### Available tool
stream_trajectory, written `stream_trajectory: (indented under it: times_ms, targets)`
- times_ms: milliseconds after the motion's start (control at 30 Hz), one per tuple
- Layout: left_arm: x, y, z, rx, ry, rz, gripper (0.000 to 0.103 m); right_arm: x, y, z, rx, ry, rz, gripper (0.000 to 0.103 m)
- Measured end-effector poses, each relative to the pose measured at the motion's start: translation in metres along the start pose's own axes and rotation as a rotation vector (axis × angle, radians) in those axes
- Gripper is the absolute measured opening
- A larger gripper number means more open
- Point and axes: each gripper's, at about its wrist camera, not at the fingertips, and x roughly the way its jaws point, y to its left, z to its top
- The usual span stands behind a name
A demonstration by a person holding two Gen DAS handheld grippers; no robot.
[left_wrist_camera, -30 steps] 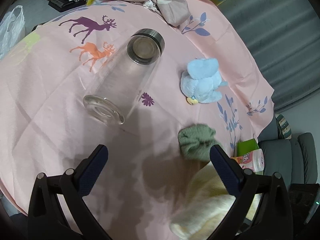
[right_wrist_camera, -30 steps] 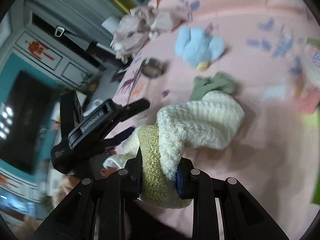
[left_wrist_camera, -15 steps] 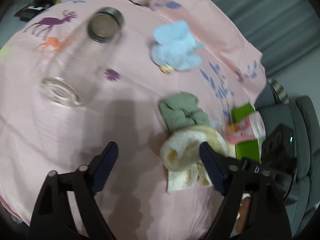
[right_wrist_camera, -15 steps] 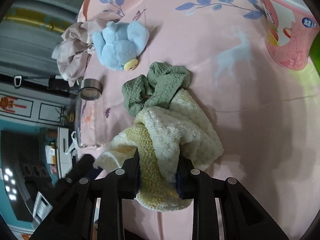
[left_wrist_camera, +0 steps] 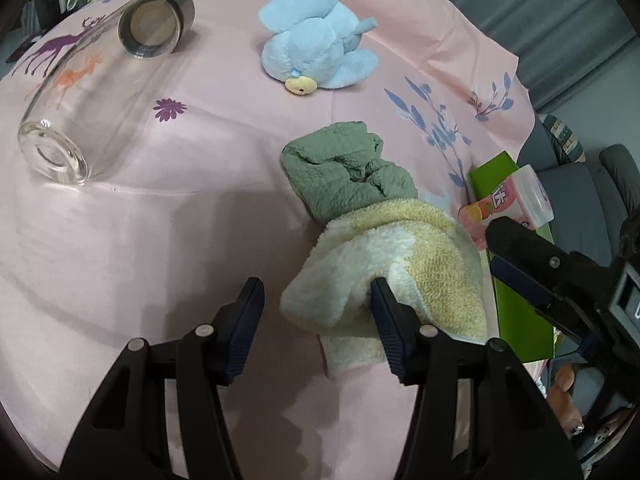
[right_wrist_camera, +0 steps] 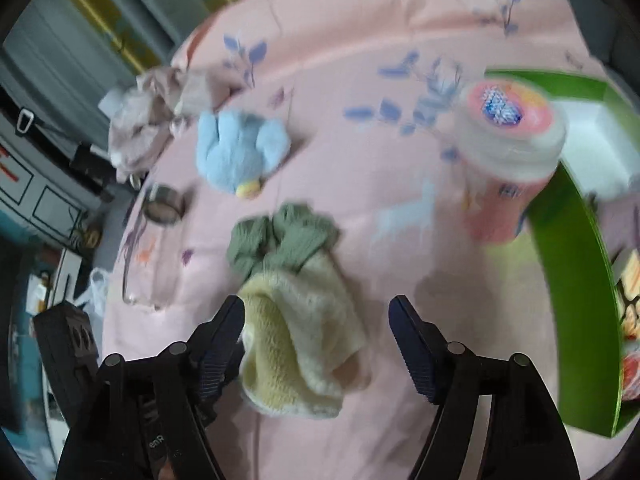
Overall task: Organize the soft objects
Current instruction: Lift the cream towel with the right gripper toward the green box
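- While the cream and yellow towel lies crumpled on the pink cloth of the worktop, its far edge rests against the green towel, which is bunched up just behind it.
- Your left tool is over the near end of the cream and yellow towel; its jaws are closing, a fold of the towel is between them, and only the right finger touches the fabric, so nothing is gripped.
- Your right tool has its jaws opening; the same towel lies between them, beside the left finger and well apart from the right one.
- Farther back, the blue plush toy lies on the cloth, apart from both towels.
- To the left of it, a glass bottle with a metal cap lies on its side.
- At the right edge, a pink container stands beside a green box.
- At the far edge, a pale crumpled fabric is heaped.
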Motion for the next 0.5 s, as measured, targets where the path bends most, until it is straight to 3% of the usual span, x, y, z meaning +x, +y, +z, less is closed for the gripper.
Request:
stream_trajectory:
  times_ms: [200, 333, 400, 500]
  targets:
    - [0.003, -0.002, 0.000, -0.004, -0.004, -0.018, 0.061, 0.029, -0.005, 0.000, 0.048, 0.107, 0.095, 0.075]
    - [0.007, -0.008, -0.001, 0.034, -0.009, -0.049, 0.083, 0.052, -0.002, -0.004, 0.088, 0.172, 0.112, 0.075]
    - [0.011, -0.012, -0.002, 0.063, -0.023, -0.040, 0.086, 0.054, -0.002, -0.004, 0.072, 0.159, 0.104, 0.075]
    - [0.013, -0.014, -0.001, 0.072, -0.031, -0.028, 0.084, 0.055, -0.002, -0.004, 0.067, 0.165, 0.111, 0.061]
